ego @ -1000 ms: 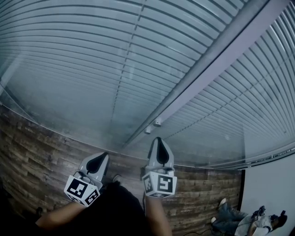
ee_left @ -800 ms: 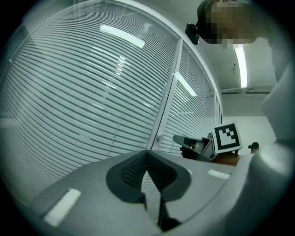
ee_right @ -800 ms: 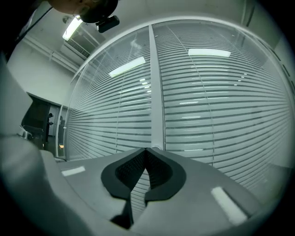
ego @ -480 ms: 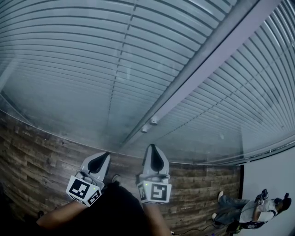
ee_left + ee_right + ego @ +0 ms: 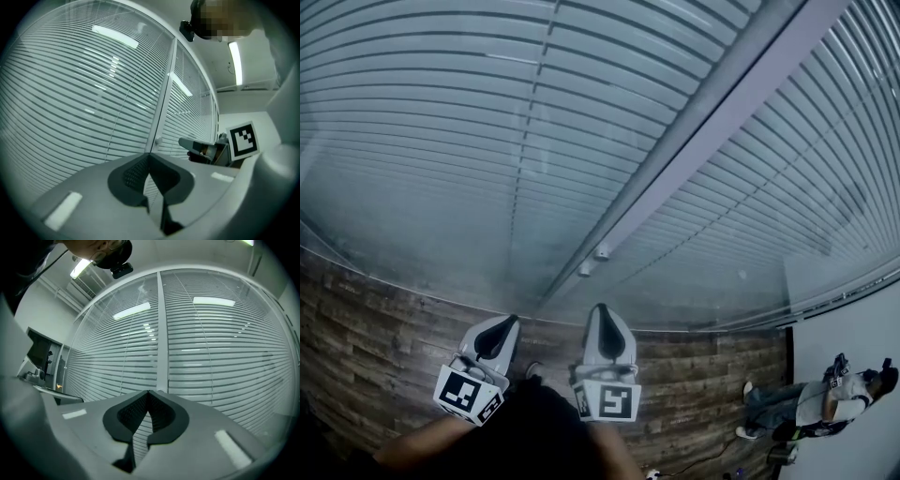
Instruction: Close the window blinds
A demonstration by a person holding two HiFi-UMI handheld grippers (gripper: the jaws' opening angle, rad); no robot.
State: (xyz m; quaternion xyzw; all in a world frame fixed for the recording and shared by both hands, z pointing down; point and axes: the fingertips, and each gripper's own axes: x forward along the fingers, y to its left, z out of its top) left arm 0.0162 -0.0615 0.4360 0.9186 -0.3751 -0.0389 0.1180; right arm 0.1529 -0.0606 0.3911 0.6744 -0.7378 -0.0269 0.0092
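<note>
The window blinds (image 5: 469,131) fill most of the head view as two wide panels of horizontal slats, one on either side of a pale upright post (image 5: 712,122). Ceiling lights are mirrored across them in both gripper views. A wood-plank floor (image 5: 366,328) runs past the foot of the post and out to both sides, and a white wall (image 5: 853,366) meets the panel to the right of the post. Both grippers are held level, short of the post and clear of the slats — the left gripper (image 5: 504,325) just left of the post's foot, the right gripper (image 5: 602,317) nearly in line with it. Each has its jaws clenched tip to tip with nothing between them. Well to the right of the post, a person (image 5: 811,405) is by the white wall. Two small round knobs (image 5: 601,251) sit low on the post, just beyond the right gripper's tips.
</note>
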